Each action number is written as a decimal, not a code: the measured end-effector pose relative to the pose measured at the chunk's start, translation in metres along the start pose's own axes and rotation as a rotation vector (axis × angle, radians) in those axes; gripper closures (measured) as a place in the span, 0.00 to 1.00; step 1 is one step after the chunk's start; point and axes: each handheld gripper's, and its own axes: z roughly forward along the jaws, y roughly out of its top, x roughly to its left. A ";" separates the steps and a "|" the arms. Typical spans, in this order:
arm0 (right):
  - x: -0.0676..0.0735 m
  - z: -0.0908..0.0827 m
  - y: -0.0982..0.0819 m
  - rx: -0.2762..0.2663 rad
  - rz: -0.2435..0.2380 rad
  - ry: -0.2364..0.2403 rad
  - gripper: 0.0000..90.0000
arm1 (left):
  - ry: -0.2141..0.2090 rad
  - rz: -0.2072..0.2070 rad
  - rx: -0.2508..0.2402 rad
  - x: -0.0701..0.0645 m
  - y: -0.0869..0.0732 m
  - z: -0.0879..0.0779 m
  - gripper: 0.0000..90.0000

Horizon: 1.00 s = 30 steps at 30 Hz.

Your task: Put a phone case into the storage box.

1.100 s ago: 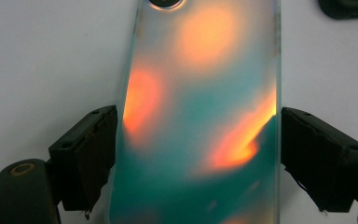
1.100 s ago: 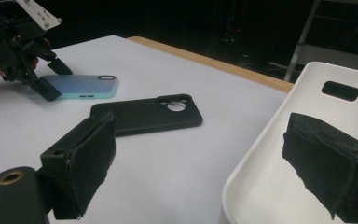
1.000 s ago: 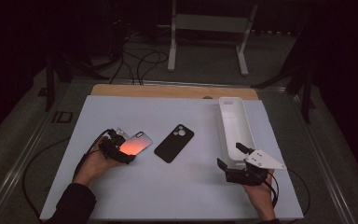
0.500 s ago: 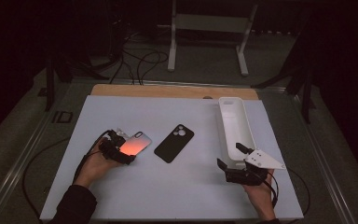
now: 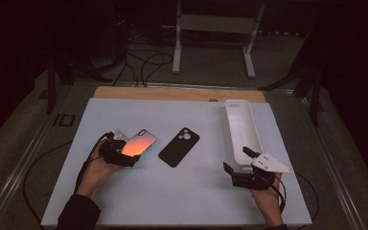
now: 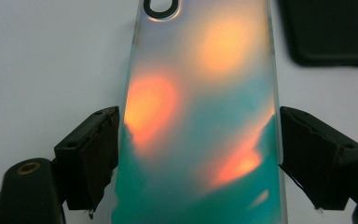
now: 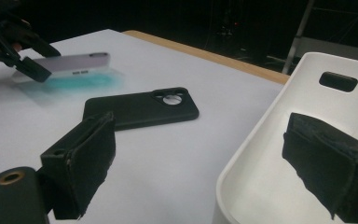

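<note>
An iridescent orange-teal phone case (image 5: 138, 143) (image 6: 200, 70) sits at the left of the white mat. My left gripper (image 5: 126, 153) (image 6: 200, 140) is shut on its two long edges. In the right gripper view this case (image 7: 72, 63) is tilted, its far end raised off the mat. A black phone case (image 5: 179, 146) (image 7: 140, 108) lies flat at the mat's middle, camera hole away from me. My right gripper (image 5: 235, 159) (image 7: 205, 158) is open and straddles the near end wall of a long white tray (image 5: 231, 129) (image 7: 256, 135), one jaw inside, one outside.
The white mat (image 5: 191, 196) covers a wooden table whose far edge (image 5: 172, 93) shows as a brown strip. The black case's corner (image 6: 328, 32) lies just right of the held case. Cables and a metal stand (image 5: 211, 28) are on the floor beyond.
</note>
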 end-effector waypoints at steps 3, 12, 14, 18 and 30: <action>0.000 0.000 0.000 0.001 0.002 0.002 0.11 | 0.011 0.004 -0.037 -0.002 0.000 -0.005 0.19; -0.002 0.000 -0.001 -0.006 0.027 0.012 0.11 | 0.019 -0.003 -0.170 -0.011 -0.002 -0.024 0.19; -0.003 0.001 -0.001 -0.006 0.032 0.016 0.11 | 0.027 -0.004 -0.197 -0.013 -0.002 -0.027 0.19; -0.002 0.003 -0.002 -0.001 0.037 0.022 0.11 | 0.038 0.003 -0.274 -0.018 -0.001 -0.033 0.19; -0.002 0.004 -0.001 0.013 0.038 0.032 0.11 | 0.078 0.055 -0.342 -0.036 0.006 -0.042 0.19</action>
